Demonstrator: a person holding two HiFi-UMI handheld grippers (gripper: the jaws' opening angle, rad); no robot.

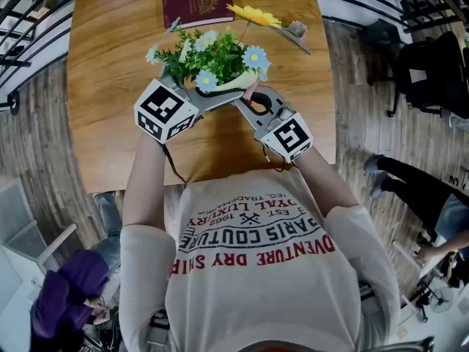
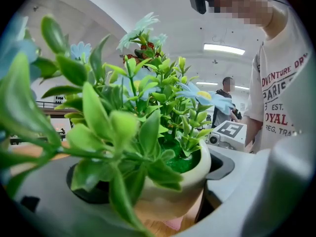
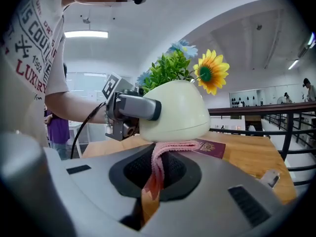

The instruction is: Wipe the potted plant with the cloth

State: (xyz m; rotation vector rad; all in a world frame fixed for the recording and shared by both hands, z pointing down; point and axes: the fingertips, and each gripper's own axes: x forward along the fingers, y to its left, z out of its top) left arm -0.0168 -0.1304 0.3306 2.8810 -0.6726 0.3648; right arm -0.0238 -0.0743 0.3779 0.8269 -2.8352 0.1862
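– Pink cloth, is that what your right tool carries?

– Yes. My right tool (image 3: 157, 181) is pinched narrow on a folded strip of pink cloth (image 3: 165, 149). The strip runs up out of the jaws and touches the lower wall of the cream pot (image 3: 173, 115), straight ahead and just above.

– And the other tool?

– My left tool (image 2: 163, 206) is clamped on the potted plant (image 1: 209, 59), with a grey jaw on either side of the pot's rounded body. It reaches from my left and the right tool from my right, and they meet at the pot in front of my chest.

– Which way does the plant point?

– Up and a little away from me, as far as I can tell. From the right tool, green leaves, pale blue flowers and a yellow sunflower (image 3: 211, 72) show beyond the pot. I judge the wipe must follow the curved wall, and only the right tool is free to do it.

– Any room to move?

– The pot appears held just clear of the wooden counter (image 1: 110, 72), near its front edge. A maroon booklet (image 1: 198, 4) lies well beyond, and a small metal piece (image 1: 297, 29) lies right of that. There is open wood on both sides. I would mind the left jaws, which are close to the cloth's path.
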